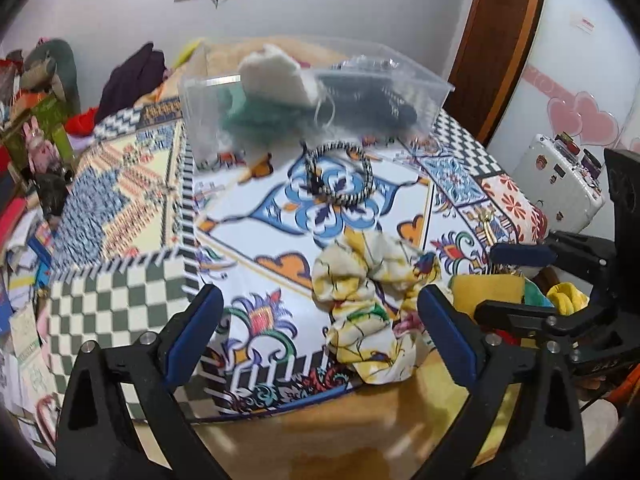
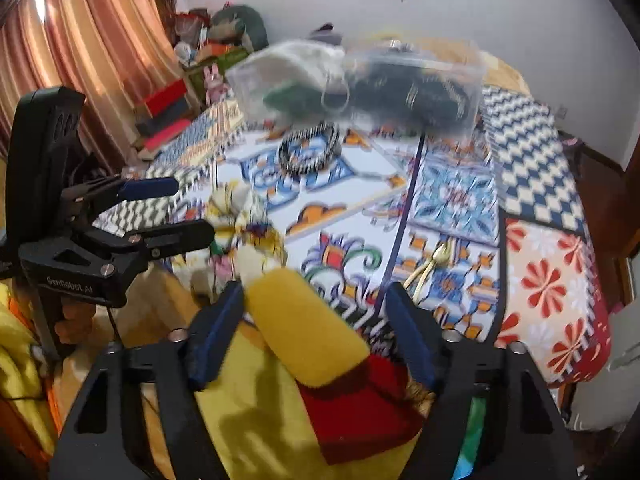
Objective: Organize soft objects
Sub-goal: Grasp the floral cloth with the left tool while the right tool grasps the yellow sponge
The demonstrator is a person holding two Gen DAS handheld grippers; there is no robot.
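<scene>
A yellow floral scrunchie point(image 1: 370, 312) lies on the patterned bedcover near its front edge, just ahead of my open, empty left gripper point(image 1: 320, 336); it also shows in the right wrist view point(image 2: 244, 220). A black-and-white striped hair band point(image 1: 344, 174) lies farther back point(image 2: 310, 150). Behind it stands a clear plastic box point(image 1: 304, 96) holding a white pouch and dark and green soft items point(image 2: 360, 84). My right gripper point(image 2: 314, 332) is open over a yellow sponge point(image 2: 308, 328) that lies between its fingers, untouched. The right gripper also shows in the left wrist view point(image 1: 516, 284).
The patterned bedcover point(image 1: 248, 208) covers the bed. A small gold spoon point(image 2: 428, 264) lies on it at the right. A white suitcase point(image 1: 560, 184) stands to the right. Cluttered boxes and toys point(image 1: 36, 140) sit at the left. Yellow and red cloth point(image 2: 352, 404) lies under my right gripper.
</scene>
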